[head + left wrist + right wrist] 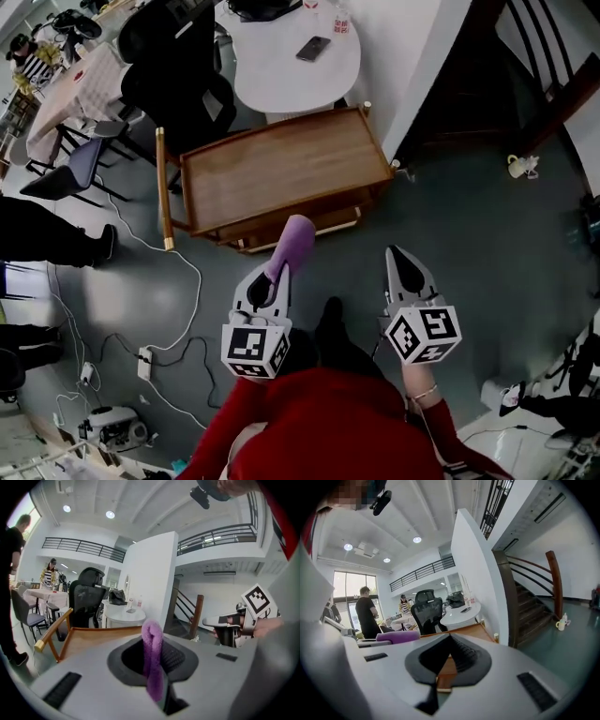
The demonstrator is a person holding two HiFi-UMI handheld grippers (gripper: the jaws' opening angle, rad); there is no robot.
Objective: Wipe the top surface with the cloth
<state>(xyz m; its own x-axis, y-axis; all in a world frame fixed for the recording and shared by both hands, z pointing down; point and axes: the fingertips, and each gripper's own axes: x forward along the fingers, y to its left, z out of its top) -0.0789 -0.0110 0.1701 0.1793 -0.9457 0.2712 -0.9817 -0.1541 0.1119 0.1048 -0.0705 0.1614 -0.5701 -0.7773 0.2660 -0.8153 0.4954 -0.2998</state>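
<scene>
the left tool (274,277) is clamped on the purple cloth (294,242) by the wooden table's (281,173) near edge, while the right tool (396,255) is closed, holding nothing.

Head view looks down; 2 gripper views face the cart (281,169).

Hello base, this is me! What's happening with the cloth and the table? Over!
Left gripper shut on purple cloth. Right gripper shut, empty. Cloth held short of wooden table top, no wiping yet. Nothing lying on the top.
</scene>
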